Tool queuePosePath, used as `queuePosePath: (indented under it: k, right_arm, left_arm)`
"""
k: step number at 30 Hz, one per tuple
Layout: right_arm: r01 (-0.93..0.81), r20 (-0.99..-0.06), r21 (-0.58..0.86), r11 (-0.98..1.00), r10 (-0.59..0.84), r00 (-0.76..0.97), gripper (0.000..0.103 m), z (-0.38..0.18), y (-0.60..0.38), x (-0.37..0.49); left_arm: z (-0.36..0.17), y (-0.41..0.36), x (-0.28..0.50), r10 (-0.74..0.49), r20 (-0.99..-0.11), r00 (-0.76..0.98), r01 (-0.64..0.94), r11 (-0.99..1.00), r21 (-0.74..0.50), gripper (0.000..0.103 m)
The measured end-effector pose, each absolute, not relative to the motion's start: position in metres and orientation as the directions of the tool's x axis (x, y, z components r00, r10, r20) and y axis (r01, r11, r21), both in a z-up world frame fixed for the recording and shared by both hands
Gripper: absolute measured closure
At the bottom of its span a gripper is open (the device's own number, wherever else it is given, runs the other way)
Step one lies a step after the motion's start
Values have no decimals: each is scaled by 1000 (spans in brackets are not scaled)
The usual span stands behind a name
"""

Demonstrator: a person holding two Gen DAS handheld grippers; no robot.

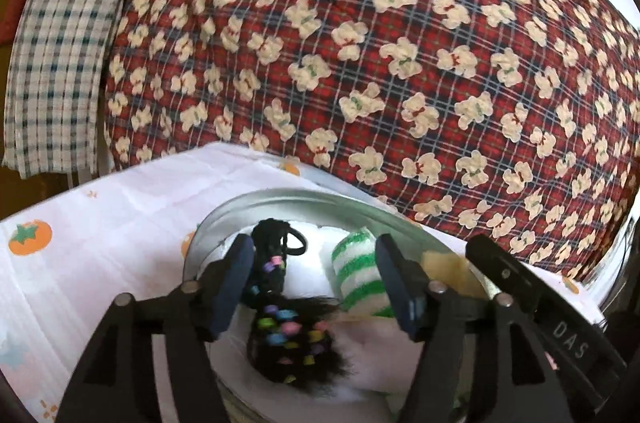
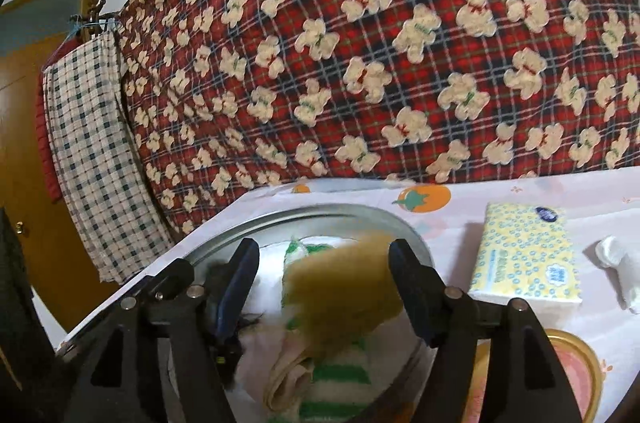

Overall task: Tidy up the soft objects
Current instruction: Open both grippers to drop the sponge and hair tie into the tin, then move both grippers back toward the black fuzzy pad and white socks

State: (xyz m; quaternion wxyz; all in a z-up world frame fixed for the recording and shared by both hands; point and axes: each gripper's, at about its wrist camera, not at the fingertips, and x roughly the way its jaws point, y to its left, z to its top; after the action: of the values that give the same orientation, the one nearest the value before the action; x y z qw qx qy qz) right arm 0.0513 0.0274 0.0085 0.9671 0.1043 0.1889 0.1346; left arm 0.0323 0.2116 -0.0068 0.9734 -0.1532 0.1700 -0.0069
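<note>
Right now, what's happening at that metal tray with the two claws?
A person is sorting soft items into the round metal tray. The left claw stands open over a black fuzzy piece with coloured beads. The right claw is open too, a blurred yellow sponge between its jaws above the green-striped cloth. A tissue pack lies outside the tray.
</note>
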Motion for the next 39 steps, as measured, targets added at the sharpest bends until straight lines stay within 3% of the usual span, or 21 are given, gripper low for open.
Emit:
queuePosePath:
  k: [2,5,12,16,25,30,33,39]
  right_arm:
    - [-202,-326,242,949,276,904,33,11,25,48]
    - [-160,-299,245,956,231,926,33,14,17,41]
    - [-87,-207,251,964,142,968,24,24,5,22]
    - [-99,-168,184,978,130,977,24,26,16,15]
    - [-92,-99,27,995,95,991,23,23,37,1]
    - [-73,-96,-10,997,72,993,23,23,38,-2]
    - [-68,-96,-12,998,67,993,23,23,35,-4]
    - [-57,-103,6,998,58,993,23,23,27,-5]
  left_arm:
    - [-4,212,25,-31,-298,954,-59,956,-287,22]
    - [0,220,7,101,-239,966,-170,942,-290,11]
    - [-4,245,-14,272,-210,939,-334,865,-375,11]
    - [-9,250,-13,259,-246,934,-341,850,-402,11]
    - [-5,239,-25,334,-204,920,-388,850,-356,11]
    - [-1,230,-26,341,-186,921,-385,866,-320,10]
    - [1,227,-28,346,-176,922,-385,871,-305,3]
    - [4,219,-30,344,-162,925,-378,882,-282,2]
